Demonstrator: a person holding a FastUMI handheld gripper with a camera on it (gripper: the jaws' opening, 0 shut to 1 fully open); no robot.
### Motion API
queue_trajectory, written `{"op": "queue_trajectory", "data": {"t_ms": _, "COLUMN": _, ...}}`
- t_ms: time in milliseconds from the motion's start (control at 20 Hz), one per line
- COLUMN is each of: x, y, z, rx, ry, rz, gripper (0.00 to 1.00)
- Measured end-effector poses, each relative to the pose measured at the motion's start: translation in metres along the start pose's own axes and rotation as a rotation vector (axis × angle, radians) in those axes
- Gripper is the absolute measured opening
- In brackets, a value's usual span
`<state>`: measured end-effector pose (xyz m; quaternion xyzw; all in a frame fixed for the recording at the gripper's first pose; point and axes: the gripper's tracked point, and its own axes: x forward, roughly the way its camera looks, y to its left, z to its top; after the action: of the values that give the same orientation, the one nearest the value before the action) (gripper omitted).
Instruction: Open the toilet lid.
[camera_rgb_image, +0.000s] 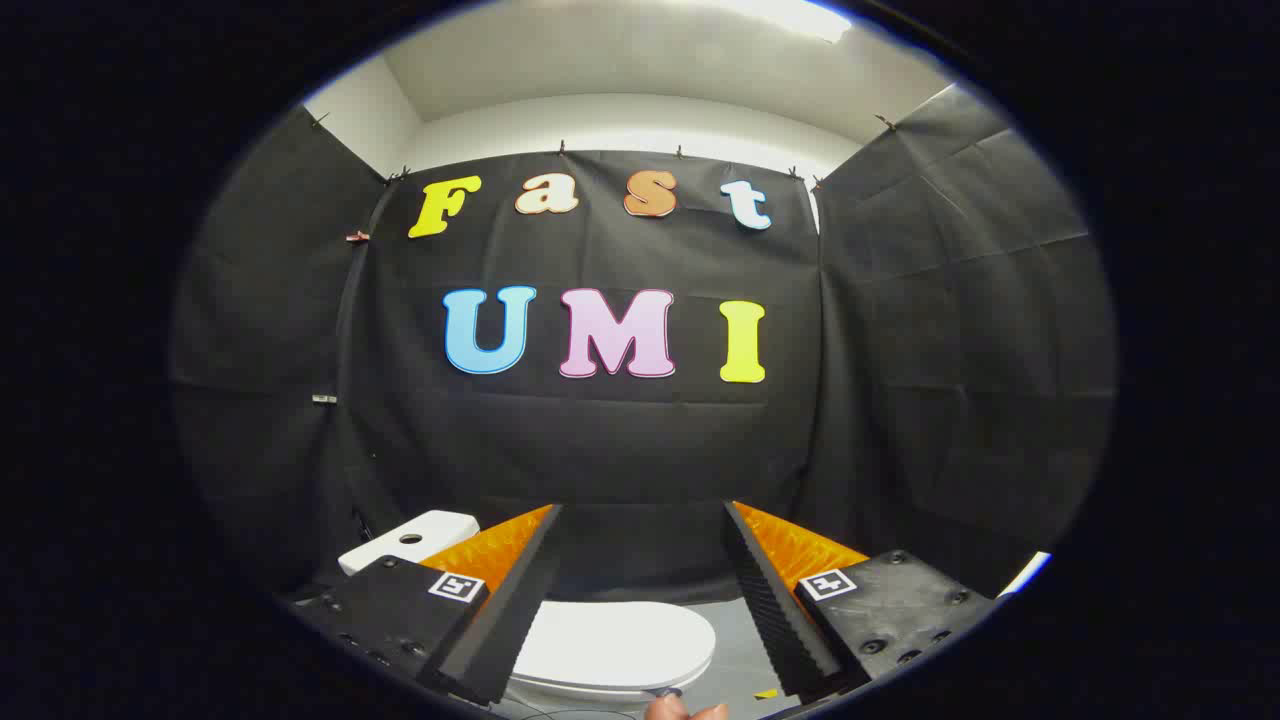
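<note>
Presently the toilet lid (612, 645) lies flat and closed over the bowl, a single white oval seen low between the two fingers of the tool (642, 520). Its rounded front edge faces the camera and shows a thin seam beneath it, where the lid meets the seat; no gap is open there. The lid's left edge is hidden behind the left finger (505, 600); its right edge is exposed, with a strip of grey floor (735, 660) between it and the right finger (775, 600).

The tool is spread wide, its fingers well apart, nothing between the pads and nothing touched. Both fingers hang above the lid, clear of it, their tips pointing toward the booth's back wall (600, 440). The room between them is unobstructed.

One white cistern (408, 541) stands behind the left finger, with one round button on its top. It sits close to the black cloth wall. Whether it joins the bowl cannot be told, since the finger covers that part.

On the floor just right of the lid lies one small yellow scrap (765, 693). Near the lid's front edge is a small dark round object (668, 692), too small to identify. Below it, fingertips of a person's hand (685, 710) show.

Count: one lid, one cistern, two tool fingers, one scrap.
</note>
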<state>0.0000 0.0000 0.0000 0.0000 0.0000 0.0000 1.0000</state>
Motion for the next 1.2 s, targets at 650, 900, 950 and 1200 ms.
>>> {"op": "queue_trajectory", "data": {"t_ms": 650, "x": -0.009, "y": 0.003, "z": 0.013, "rx": -0.032, "ry": -0.025, "rz": 0.011, "gripper": 0.98}}
{"op": "queue_trajectory", "data": {"t_ms": 900, "x": -0.009, "y": -0.002, "z": 0.018, "rx": -0.035, "ry": -0.039, "rz": 0.005, "gripper": 0.98}}
{"op": "queue_trajectory", "data": {"t_ms": 950, "x": -0.008, "y": -0.002, "z": 0.016, "rx": -0.034, "ry": -0.038, "rz": 0.004, "gripper": 0.98}}
{"op": "queue_trajectory", "data": {"t_ms": 1200, "x": -0.003, "y": 0.003, "z": 0.009, "rx": -0.025, "ry": -0.049, "rz": 0.024, "gripper": 0.98}}
